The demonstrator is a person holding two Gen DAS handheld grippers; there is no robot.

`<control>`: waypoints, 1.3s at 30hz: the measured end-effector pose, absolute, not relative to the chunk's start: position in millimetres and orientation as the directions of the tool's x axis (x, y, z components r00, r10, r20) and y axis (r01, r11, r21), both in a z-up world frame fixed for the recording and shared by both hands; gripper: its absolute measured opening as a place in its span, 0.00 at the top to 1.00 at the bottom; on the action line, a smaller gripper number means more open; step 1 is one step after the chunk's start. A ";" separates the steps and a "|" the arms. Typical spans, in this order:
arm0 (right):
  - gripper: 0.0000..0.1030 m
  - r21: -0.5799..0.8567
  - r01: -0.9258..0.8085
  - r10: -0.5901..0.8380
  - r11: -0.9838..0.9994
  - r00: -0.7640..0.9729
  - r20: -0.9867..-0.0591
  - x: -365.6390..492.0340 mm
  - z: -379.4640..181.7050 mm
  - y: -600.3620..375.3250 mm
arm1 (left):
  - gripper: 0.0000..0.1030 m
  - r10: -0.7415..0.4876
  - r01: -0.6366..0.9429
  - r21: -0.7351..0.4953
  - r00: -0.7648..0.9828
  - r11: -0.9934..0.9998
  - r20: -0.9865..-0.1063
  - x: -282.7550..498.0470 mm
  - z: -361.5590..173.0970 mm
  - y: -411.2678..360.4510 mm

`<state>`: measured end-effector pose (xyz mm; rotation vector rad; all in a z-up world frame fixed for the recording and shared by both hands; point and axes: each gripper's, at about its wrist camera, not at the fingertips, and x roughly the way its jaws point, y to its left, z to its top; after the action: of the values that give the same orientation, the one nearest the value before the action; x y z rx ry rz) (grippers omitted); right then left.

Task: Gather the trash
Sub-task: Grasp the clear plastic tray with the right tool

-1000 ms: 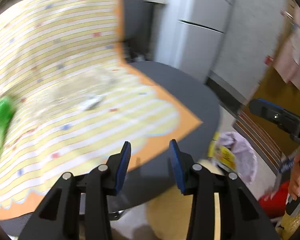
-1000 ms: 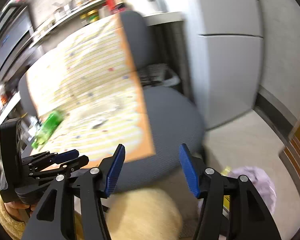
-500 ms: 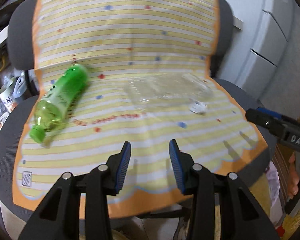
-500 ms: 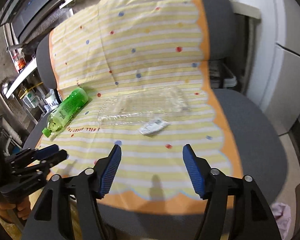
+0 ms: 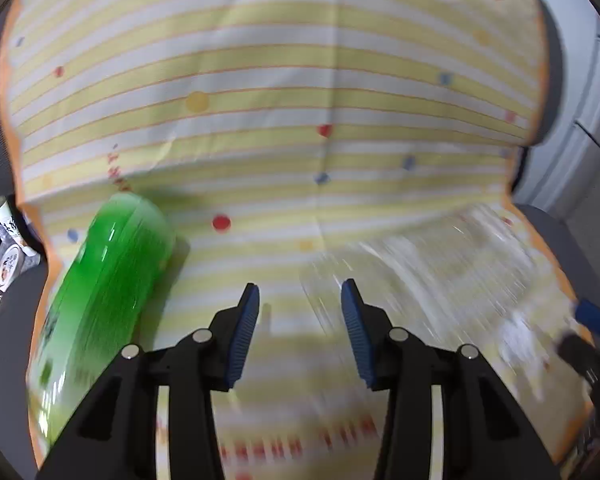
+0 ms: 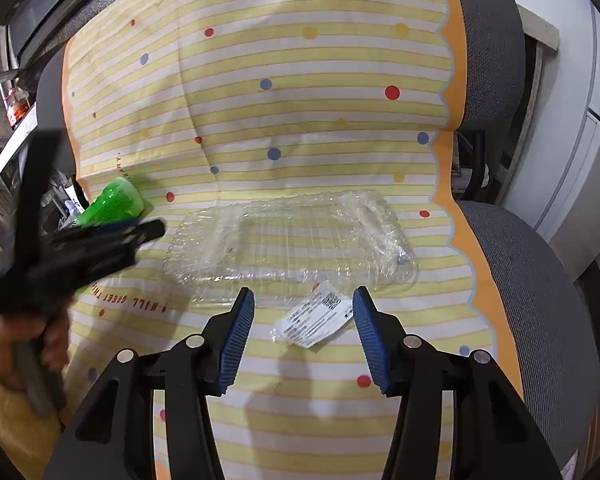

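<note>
A green plastic bottle (image 5: 108,300) lies on its side on the yellow striped cloth (image 5: 300,80) over the chair. My left gripper (image 5: 300,292) hovers open just right of it, nothing between its fingers. A crumpled clear plastic tray (image 6: 292,240) lies mid-seat, with a white printed label (image 6: 312,318) in front of it. My right gripper (image 6: 303,296) hangs over that label with its jaws closing; the label lies between the fingers but the pads do not press it. The bottle (image 6: 114,202) and the blurred left gripper (image 6: 156,228) show at the left of the right wrist view.
The cloth covers a grey office chair (image 6: 540,280). A white cabinet (image 6: 580,140) stands to its right. Cluttered shelves and containers (image 6: 16,108) lie to the left. A hand (image 6: 20,336) with a yellow sleeve holds the left gripper. The blurred right gripper (image 5: 592,320) shows in the left wrist view.
Both views swung from the chair's side and floor onto the seat and drew close to the cloth. The left gripper came beside the bottle. The right gripper's jaws narrowed over the label.
</note>
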<state>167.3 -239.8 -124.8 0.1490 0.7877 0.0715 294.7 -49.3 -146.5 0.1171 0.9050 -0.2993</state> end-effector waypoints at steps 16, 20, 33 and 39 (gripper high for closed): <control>0.48 0.196 0.000 0.139 0.981 0.705 -0.695 171.6 -130.7 -257.3 | 0.60 -0.172 0.324 0.000 0.504 0.946 -0.847 354.9 -176.5 -70.0; 0.47 0.199 0.011 0.137 0.980 0.687 -0.713 154.9 -134.7 -264.6 | 0.61 -0.195 0.376 -0.004 0.470 0.927 -0.861 325.7 -170.4 -72.1; 0.14 0.312 0.061 0.197 0.948 0.657 -0.728 111.1 -148.6 -290.4 | 0.59 -0.433 0.589 -0.188 0.308 0.786 -0.847 167.2 -150.1 -84.7; 0.12 0.298 0.086 0.189 0.951 0.601 -0.777 117.9 -168.5 -280.0 | 0.58 -0.357 0.477 -0.118 0.449 0.871 -0.819 152.9 -125.6 -47.0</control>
<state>117.9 -280.0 -168.5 0.3211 0.9290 0.0610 152.9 -47.0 -125.6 0.1362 0.9776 -0.5172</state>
